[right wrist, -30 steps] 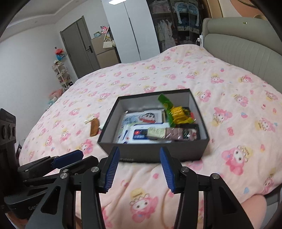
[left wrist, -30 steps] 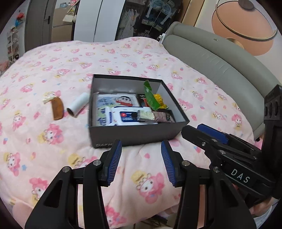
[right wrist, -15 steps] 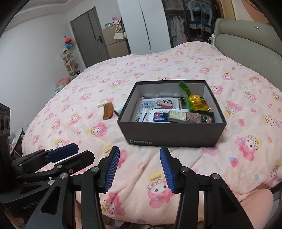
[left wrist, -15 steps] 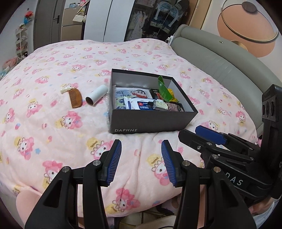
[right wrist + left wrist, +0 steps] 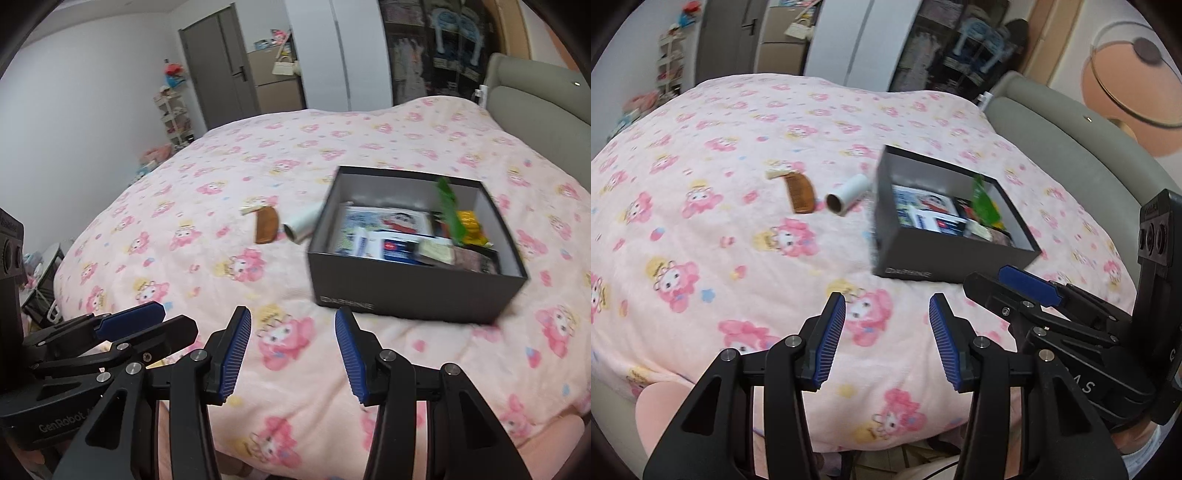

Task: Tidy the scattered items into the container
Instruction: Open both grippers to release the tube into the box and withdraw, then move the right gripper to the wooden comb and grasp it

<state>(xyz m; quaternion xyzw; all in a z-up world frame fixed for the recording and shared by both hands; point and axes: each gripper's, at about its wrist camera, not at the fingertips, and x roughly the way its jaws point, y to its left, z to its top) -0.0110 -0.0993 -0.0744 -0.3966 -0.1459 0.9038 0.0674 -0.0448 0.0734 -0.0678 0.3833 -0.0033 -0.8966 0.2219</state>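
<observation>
Left of the box (image 5: 945,254), mid-frame, comb (image 5: 800,192) and roll (image 5: 847,194) lie loose on the bed (image 5: 738,236), likely next; left gripper (image 5: 887,341) and right gripper (image 5: 293,349) fingers open, empty.

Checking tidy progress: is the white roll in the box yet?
No. The roll lies on the bed beside the box, next to the comb.

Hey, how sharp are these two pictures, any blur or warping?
Left wrist view: the box and its lettering smear with motion blur, the left gripper stays crisp. Right wrist view: same smear on the box; strong fisheye bending and dark corners in both.
</observation>
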